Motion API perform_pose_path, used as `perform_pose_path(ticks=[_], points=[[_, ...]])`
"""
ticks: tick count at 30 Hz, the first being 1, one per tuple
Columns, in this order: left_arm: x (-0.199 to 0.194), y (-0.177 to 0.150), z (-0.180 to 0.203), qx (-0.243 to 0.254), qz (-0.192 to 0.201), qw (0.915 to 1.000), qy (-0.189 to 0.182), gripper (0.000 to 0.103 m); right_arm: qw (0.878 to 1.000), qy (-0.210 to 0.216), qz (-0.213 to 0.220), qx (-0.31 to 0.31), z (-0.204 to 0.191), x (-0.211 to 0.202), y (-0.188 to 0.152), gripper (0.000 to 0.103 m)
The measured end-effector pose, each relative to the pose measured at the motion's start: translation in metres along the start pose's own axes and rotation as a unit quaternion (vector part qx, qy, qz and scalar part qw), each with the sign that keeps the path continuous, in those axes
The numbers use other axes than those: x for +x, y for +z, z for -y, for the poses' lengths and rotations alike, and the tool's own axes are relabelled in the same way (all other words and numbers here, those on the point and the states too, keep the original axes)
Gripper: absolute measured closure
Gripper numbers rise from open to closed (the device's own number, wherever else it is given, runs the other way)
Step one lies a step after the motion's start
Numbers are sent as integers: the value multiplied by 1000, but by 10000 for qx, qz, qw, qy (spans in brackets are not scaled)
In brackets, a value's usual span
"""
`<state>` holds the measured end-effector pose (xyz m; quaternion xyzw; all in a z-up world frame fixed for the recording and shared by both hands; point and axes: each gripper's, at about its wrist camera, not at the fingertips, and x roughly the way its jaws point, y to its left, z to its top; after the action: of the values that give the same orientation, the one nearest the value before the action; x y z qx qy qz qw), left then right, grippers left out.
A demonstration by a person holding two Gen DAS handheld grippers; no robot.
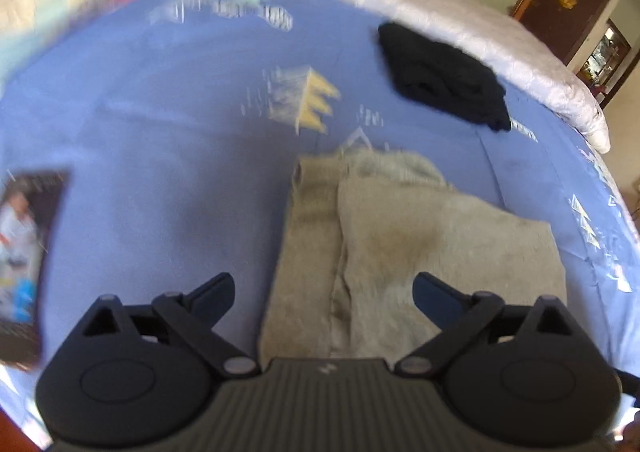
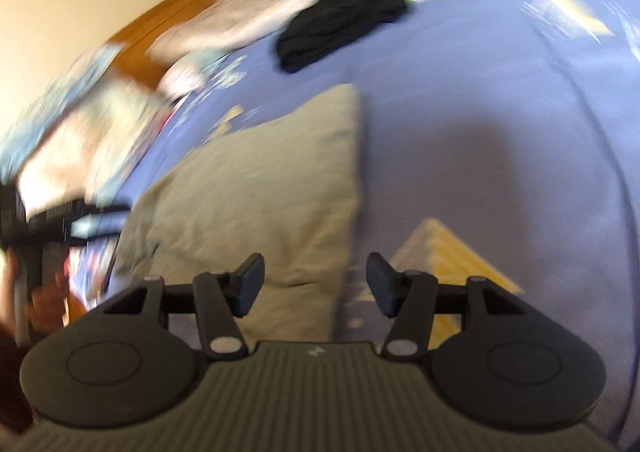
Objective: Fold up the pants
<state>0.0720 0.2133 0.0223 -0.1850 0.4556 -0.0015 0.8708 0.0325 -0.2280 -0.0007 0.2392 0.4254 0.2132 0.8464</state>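
Left gripper [image 1: 323, 292] and right gripper [image 2: 315, 279], both spread wide and empty, hover over the grey pants [image 1: 404, 252] folded on the blue bedsheet [image 1: 160, 131]. Blur obscures detail; layers appear loosely stacked. A one-layer pinch could undo the fold.

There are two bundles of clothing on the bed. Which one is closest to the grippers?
The grey pants, folded on the blue sheet just beyond both open grippers. The black garment lies farther off, near the white quilt.

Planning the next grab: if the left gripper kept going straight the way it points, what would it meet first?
Most likely the grey pants: the open left gripper points straight at them, nothing between. Depth is unclear in the blur.
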Motion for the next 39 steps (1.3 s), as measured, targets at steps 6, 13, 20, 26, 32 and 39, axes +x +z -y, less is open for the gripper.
perform_pose_path(ticks=[6,13,20,26,32,39], points=[[29,-18,21,100,-365,9989,-262,4,9993,47,-301,209,-4,27,7,41],[13,-31,22,-311,-334,9977,-496,62,9951,-12,-652,-748,-49,56,8,76],[-11,-37,59,-562,-362,9837,-1667,69,9932,136,499,-1048,-61,-12,34,86],[8,-65,97,-284,-650,9739,-2156,68,9882,-42,889,-1250,-40,-70,25,86],[37,-87,82,-835,-992,9658,-2244,62,9974,-713,-67,51,25,-34,-9,71],[24,-83,97,-446,-861,9836,-1524,31,9916,0,72,1290,61,-30,-6,66]])
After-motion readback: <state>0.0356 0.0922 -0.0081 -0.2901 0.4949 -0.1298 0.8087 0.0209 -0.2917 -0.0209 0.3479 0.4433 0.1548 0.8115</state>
